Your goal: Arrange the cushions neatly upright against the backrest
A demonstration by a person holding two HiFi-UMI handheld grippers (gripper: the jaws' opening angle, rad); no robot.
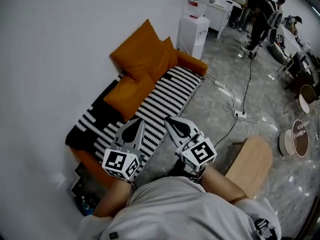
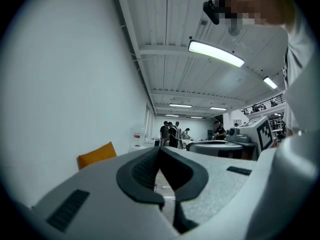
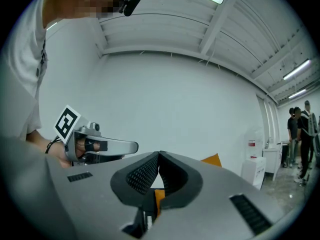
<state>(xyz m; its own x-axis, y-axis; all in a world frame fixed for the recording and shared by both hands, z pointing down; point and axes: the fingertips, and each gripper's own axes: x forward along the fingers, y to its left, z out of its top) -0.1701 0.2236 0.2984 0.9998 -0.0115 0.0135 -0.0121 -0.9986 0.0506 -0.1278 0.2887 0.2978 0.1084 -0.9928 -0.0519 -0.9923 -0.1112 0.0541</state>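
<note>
Sofa (image 1: 194, 62): orange, set lengthwise along white wall (image 1: 60, 44). Seat covered w/ black-and-white striped cover (image 1: 172, 94); near end of cover mostly black. Items on cover, 3 pcs: large orange cushion (image 1: 139, 48), upright, leaning on wall at far end; second orange cushion (image 1: 169, 56), touching the first, toward sofa's far arm; third orange cushion (image 1: 127, 95), lying flat mid-seat, below the large one.

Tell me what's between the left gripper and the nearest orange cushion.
In the head view, only the black-and-white striped sofa cover lies between the left gripper and the nearest orange cushion; nothing else sits on that stretch.
</note>
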